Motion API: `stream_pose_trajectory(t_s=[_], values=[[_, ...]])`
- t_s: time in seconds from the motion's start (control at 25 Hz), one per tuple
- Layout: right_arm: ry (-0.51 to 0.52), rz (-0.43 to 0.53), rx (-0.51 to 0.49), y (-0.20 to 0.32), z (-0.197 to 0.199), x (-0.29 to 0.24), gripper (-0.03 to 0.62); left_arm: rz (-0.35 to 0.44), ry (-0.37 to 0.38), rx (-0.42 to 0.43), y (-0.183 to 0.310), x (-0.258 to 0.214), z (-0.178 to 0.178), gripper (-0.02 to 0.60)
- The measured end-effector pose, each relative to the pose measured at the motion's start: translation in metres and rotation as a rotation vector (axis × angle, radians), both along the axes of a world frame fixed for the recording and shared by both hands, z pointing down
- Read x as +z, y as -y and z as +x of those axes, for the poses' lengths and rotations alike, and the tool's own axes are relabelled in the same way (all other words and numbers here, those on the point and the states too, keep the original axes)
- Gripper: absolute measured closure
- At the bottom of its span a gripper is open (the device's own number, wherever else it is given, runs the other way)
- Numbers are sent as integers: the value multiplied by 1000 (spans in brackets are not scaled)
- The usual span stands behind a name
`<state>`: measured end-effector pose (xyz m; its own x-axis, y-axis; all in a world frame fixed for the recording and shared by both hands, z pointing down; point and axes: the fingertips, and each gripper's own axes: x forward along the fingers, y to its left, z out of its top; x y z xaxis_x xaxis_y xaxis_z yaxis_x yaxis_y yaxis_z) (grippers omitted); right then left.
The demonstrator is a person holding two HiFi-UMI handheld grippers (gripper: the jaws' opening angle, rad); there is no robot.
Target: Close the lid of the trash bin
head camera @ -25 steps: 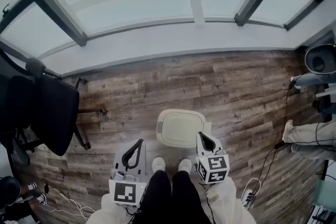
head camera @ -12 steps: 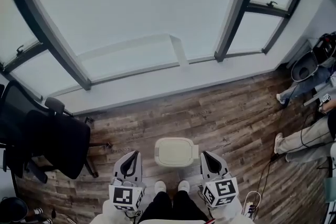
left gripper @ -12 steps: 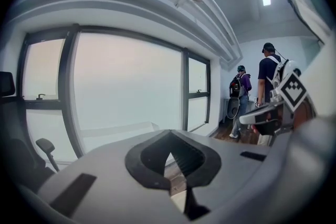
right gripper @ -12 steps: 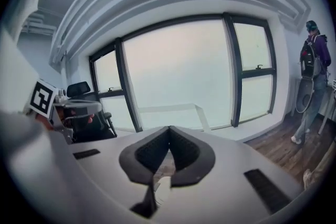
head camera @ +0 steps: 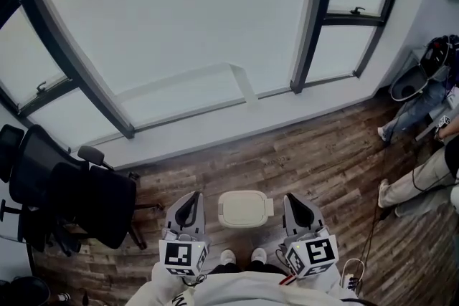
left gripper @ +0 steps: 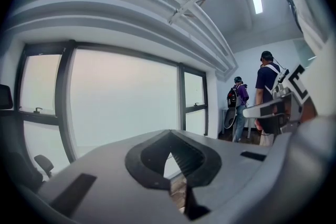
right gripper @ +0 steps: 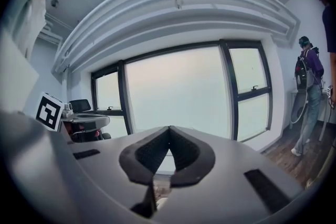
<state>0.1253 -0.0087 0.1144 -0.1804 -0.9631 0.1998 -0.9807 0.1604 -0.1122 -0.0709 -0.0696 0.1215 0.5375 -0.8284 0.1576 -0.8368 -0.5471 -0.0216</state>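
Observation:
A cream trash bin (head camera: 245, 208) stands on the wood floor just ahead of my feet, its lid lying flat on top. My left gripper (head camera: 189, 203) is held to the bin's left and my right gripper (head camera: 294, 203) to its right, both apart from it. Each points toward the window. In the left gripper view the jaw tips (left gripper: 169, 132) meet with nothing between them. The right gripper view shows the same, tips (right gripper: 169, 128) together and empty. The bin is hidden in both gripper views.
A black office chair (head camera: 79, 197) stands at the left. A large window (head camera: 193, 32) with dark frames fills the far side. People (head camera: 423, 175) stand at the right, and a cable (head camera: 371, 240) runs along the floor near them.
The head view has tilted up, so the bin and both grippers sit lower and smaller in frame. Both grippers have drawn back to the bin's sides; the lid stays flat.

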Motion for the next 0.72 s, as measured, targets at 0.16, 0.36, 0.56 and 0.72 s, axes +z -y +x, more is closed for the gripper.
stream_pose_trajectory(t_s=[0.16,0.36,0.56,0.72], values=[[-21,24,6,-1,0,-11,571,15,-5,13,-3,-9,5,574],[-18,20,15,2,6,-7,571,11,-5,21,-3,-10,12,572],[-18,17,14,6,8,-4,571,3,4,25,-3,-5,15,574],[-25,17,12,7,10,-3,571,9,11,35,-1,-6,19,574]])
